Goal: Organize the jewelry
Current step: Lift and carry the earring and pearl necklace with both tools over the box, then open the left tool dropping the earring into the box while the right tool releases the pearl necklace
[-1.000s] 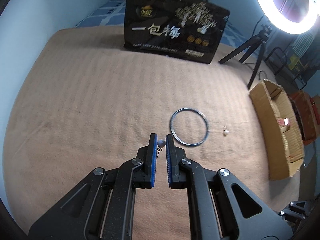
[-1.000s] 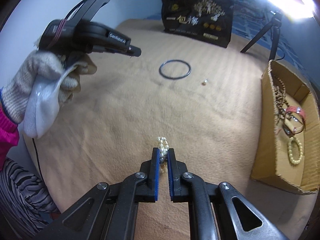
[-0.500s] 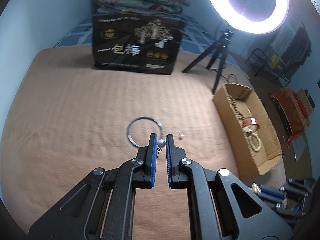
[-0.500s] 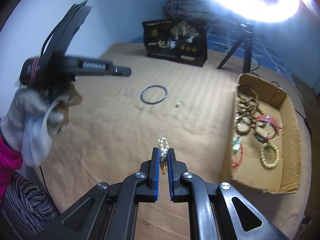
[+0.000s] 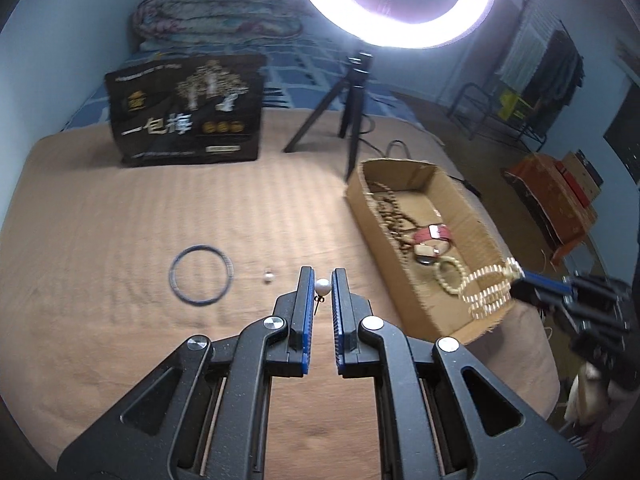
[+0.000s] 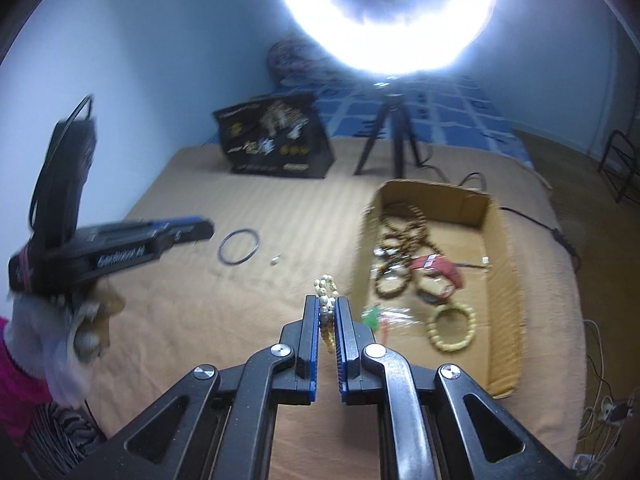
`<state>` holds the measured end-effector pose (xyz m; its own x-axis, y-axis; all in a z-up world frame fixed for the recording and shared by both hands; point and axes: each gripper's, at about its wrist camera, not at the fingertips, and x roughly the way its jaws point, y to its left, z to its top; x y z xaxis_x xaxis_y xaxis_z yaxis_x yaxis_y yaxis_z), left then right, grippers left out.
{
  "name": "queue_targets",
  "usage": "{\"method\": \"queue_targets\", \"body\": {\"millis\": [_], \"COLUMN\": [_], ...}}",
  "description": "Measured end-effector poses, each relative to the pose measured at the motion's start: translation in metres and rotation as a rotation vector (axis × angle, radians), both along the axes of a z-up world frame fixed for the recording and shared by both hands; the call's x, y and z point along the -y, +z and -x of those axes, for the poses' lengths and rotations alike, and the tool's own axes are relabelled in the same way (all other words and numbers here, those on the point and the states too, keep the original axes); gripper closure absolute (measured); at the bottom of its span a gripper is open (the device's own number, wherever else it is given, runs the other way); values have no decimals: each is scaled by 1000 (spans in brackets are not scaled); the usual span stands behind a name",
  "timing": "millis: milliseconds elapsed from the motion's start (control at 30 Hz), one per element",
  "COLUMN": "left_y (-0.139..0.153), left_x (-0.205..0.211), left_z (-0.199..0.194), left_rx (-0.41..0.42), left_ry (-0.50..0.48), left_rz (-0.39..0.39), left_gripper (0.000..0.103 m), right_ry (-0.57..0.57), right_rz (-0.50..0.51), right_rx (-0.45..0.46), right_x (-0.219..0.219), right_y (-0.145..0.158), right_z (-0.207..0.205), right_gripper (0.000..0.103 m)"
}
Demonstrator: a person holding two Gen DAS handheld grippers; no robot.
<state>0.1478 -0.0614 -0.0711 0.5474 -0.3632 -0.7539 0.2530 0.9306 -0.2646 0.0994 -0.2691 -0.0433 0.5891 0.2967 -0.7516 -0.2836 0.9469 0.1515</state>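
Note:
My left gripper (image 5: 322, 285) is shut on a pearl earring (image 5: 322, 287), held above the tan blanket (image 5: 120, 240). My right gripper (image 6: 328, 309) is shut on a cream bead bracelet (image 6: 326, 292); in the left wrist view that bracelet (image 5: 486, 290) hangs over the near end of the cardboard box (image 5: 384, 236). The box (image 6: 506, 280) holds wooden bead strings, a red watch (image 6: 438, 270) and a cream bracelet (image 6: 450, 328). A dark bangle (image 5: 201, 279) and a second pearl earring (image 5: 268, 277) lie on the blanket left of the box.
A black printed bag (image 5: 186, 120) stands at the back of the blanket. A tripod (image 5: 352, 96) with a bright ring light (image 5: 394, 4) stands behind the box. A gloved hand (image 6: 56, 320) holds the left gripper (image 6: 120, 244) at the left of the right wrist view.
Both grippers have risen and swung right toward the cardboard box, each keeping its hold. The box now shows more fully in both views, and the bangle has slid left.

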Motion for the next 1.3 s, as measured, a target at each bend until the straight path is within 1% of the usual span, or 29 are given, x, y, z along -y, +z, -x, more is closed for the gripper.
{"method": "queue_targets", "body": {"millis": [267, 700, 1033, 1300], "left_y": [2, -11, -24, -33], "left_x": [45, 106, 131, 143], "left_z": [5, 9, 10, 8], "left_rx": [6, -11, -30, -46], "left_ry": [-69, -163, -194, -209], "left_rz": [10, -16, -33, -43], "left_gripper": [96, 96, 96, 96], "right_ry": [-88, -174, -210, -214], "right_rz": [-7, -4, 3, 17], "right_rx": [-2, -49, -97, -123], "right_x": [42, 80, 95, 97], "right_y": [1, -16, -33, -42], "right_z": [-12, -29, -34, -36], "right_gripper": [98, 98, 98, 98]}}
